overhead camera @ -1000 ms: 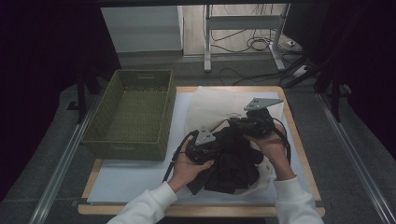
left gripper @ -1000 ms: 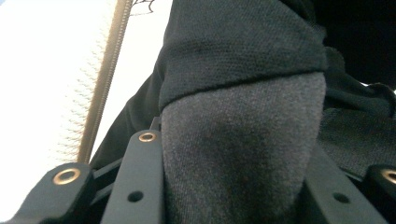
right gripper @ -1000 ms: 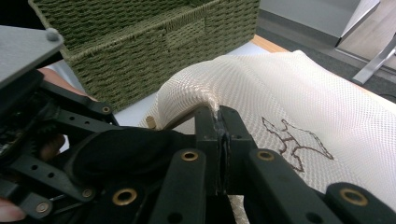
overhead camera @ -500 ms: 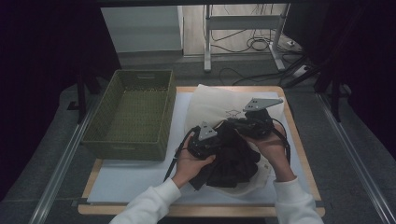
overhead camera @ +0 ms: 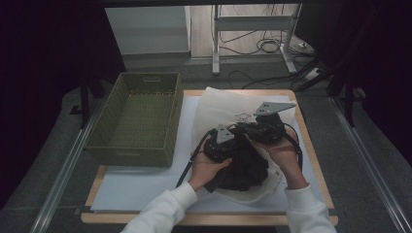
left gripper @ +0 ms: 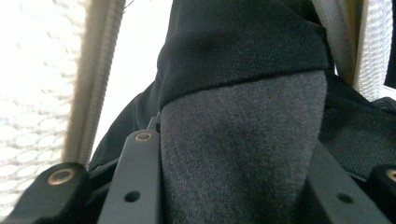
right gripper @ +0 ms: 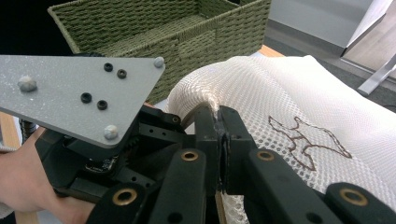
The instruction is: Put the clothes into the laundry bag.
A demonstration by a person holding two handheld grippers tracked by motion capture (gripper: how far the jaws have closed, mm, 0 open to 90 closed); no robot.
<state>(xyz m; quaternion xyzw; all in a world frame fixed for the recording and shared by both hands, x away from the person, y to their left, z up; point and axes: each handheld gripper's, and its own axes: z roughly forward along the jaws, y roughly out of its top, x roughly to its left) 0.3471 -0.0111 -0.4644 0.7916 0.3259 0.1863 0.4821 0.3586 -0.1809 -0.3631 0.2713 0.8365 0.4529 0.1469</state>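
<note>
While both hands work at the middle of the table, the parts lie as follows.

Setting: wooden table (overhead camera: 311, 145) under a white sheet (overhead camera: 145, 189); floor cables behind it.
Mesh bag: cream mesh bag (overhead camera: 228, 104) on the sheet, right of centre, its mouth towards the person (zip tape visible in the left gripper view).
Black garment: black garment (overhead camera: 245, 170) lies bunched at the bag's mouth, between the two hands.
Left gripper: left gripper (left gripper: 233, 186) has dark cloth of the garment between its jaws, which have just been opening; whether the pads press it cannot be told.
Right gripper: right gripper (right gripper: 219, 154) pressed together on the bag's rim, lifting the mesh edge.
Basket: green woven basket (overhead camera: 138, 116) stands just left of the bag, apart from it.
Obstruction: the left gripper's grey plate stands in front of the basket in the right gripper view.
Markings: brown outline figure (right gripper: 308, 140) stitched on the mesh; no legible writing.
</note>
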